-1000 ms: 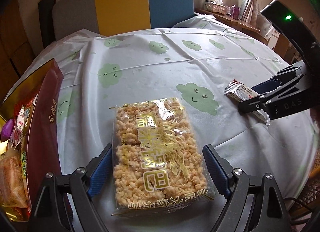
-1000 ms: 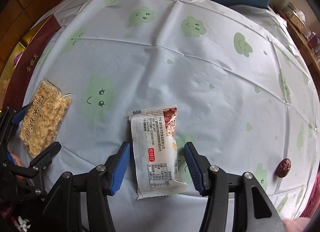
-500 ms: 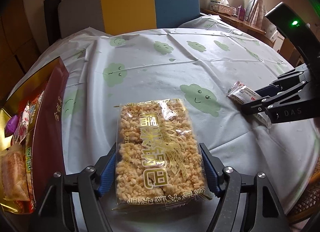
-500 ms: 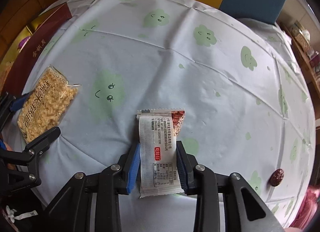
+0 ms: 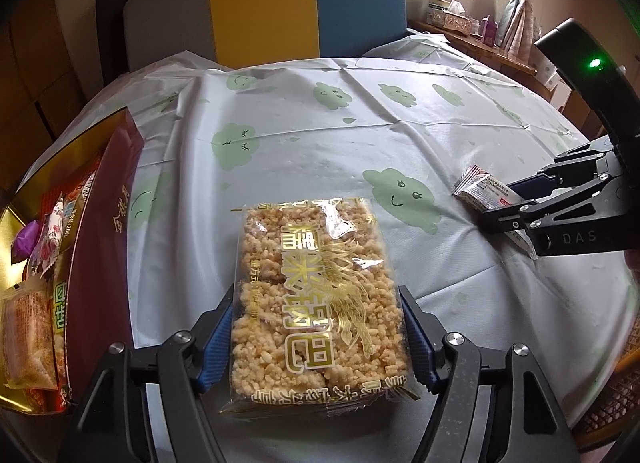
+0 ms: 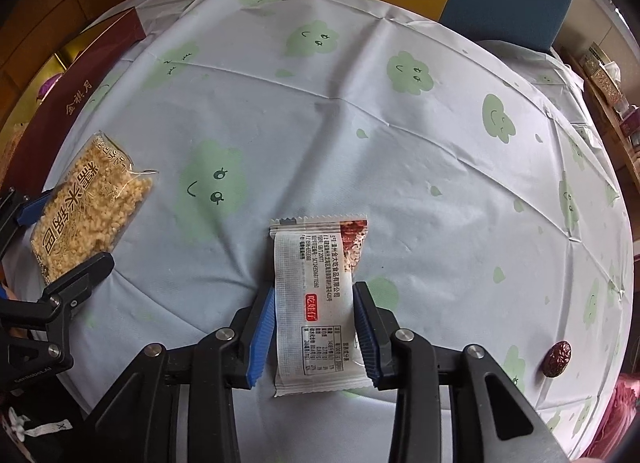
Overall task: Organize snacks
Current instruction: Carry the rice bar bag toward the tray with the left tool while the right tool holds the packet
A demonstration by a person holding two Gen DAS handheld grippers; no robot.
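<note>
My left gripper (image 5: 318, 337) is shut on a clear pack of puffed rice cracker (image 5: 316, 295) with gold lettering, its blue pads pressed on both long sides. The pack also shows in the right wrist view (image 6: 90, 215). My right gripper (image 6: 314, 333) is shut on a white snack packet (image 6: 318, 295) with a red label; it shows in the left wrist view (image 5: 486, 193) too. Both snacks lie at the level of the cloud-print tablecloth (image 6: 360, 123).
A dark red and gold gift box (image 5: 104, 247) holding several wrapped snacks stands at the table's left edge. A red date (image 6: 557, 358) lies on the cloth at the right. A yellow and blue chair back (image 5: 304, 3) stands behind the table.
Both grippers have closed from open: the left onto the rice cracker pack, the right onto the white packet. Both views have tilted up slightly.
</note>
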